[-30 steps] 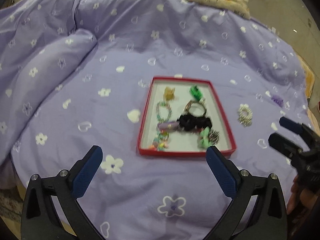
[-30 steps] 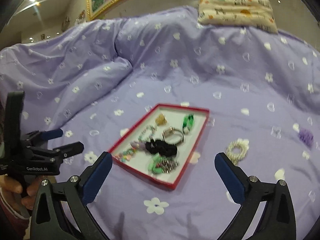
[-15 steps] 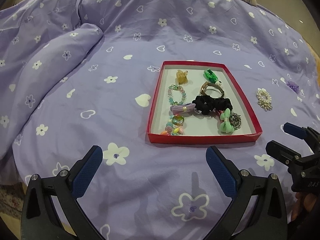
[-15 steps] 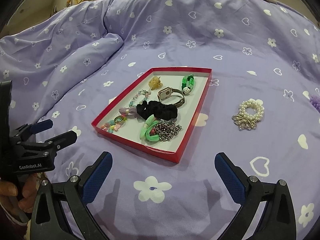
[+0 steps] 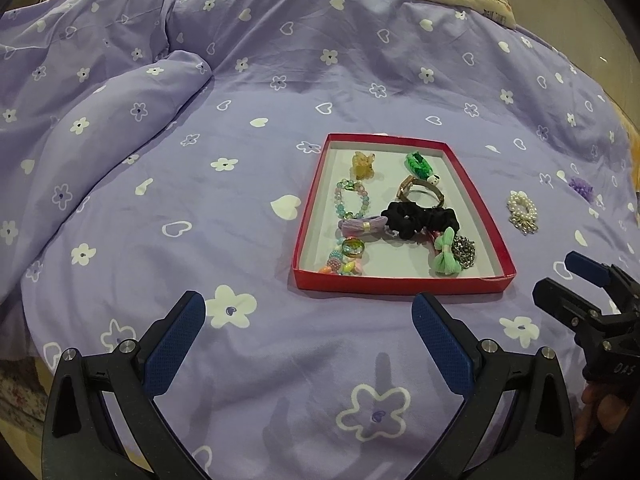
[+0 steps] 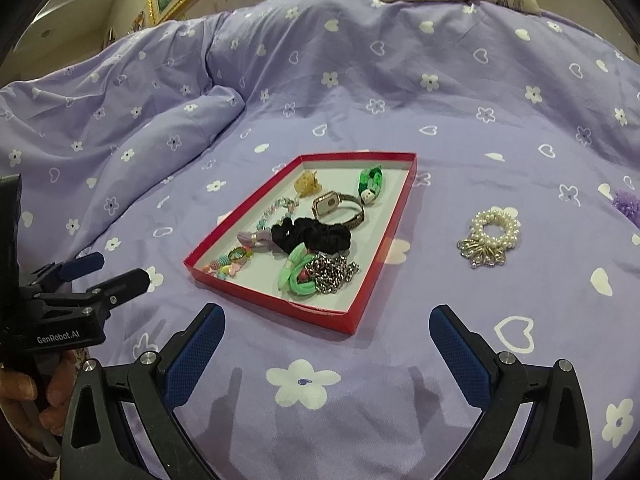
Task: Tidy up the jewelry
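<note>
Right claw [image 6: 326, 354], like our left claw [image 5: 308, 340], hangs wide open and empty, aimed so the pearl band [image 6: 490, 238] lies ahead-right beside the tray [image 6: 362, 304].

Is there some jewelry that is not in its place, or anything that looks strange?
Yes. A pearl bracelet lies on the purple bedspread, to the right of the red tray that holds the other pieces. Farther right, a small purple piece also lies outside the tray. Nothing looks damaged.
</note>
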